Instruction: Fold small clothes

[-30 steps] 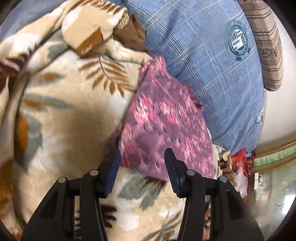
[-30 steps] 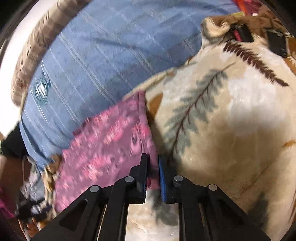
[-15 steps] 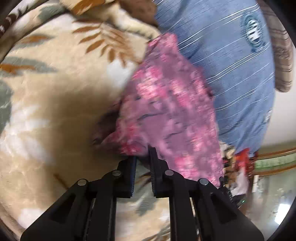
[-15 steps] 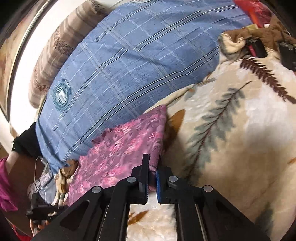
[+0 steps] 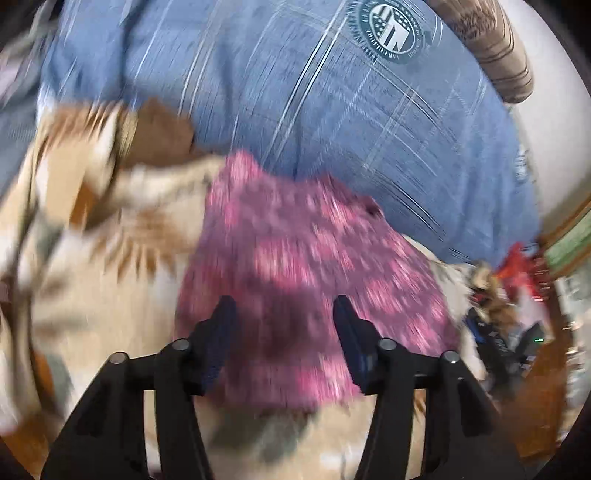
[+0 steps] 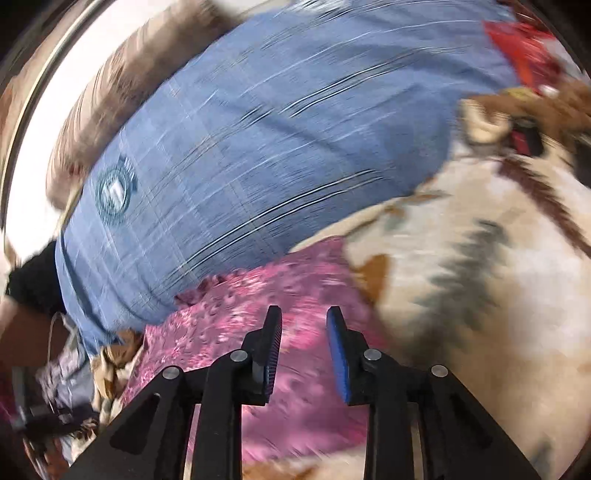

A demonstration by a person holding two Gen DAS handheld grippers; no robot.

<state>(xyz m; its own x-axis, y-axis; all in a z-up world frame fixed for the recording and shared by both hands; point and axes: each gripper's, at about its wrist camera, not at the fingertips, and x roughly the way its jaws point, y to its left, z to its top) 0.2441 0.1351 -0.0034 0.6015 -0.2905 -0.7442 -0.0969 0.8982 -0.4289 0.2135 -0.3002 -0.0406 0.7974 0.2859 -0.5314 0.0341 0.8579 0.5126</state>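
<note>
A small pink flowered garment [image 5: 295, 258] lies folded on a cream blanket with a leaf print [image 5: 110, 280]. My left gripper [image 5: 282, 332] hovers above the garment's near edge, its jaws opening and nothing pinched between them. In the right wrist view the same garment [image 6: 258, 325] lies below my right gripper [image 6: 304, 343], whose jaws are also opening over the cloth without pressing on it. Both views are blurred by motion.
A blue checked pillow [image 5: 351, 122] with a round green badge [image 5: 393, 29] lies just behind the garment. A brown striped pillow [image 5: 495, 48] is behind that. Red packaging and clutter [image 5: 517, 273] sit off the bed's edge at the right.
Both grippers closed on the garment's near edge half a second ago, then let go and lifted away with jaws spreading. The garment now lies flatter and folded over on the blanket.
</note>
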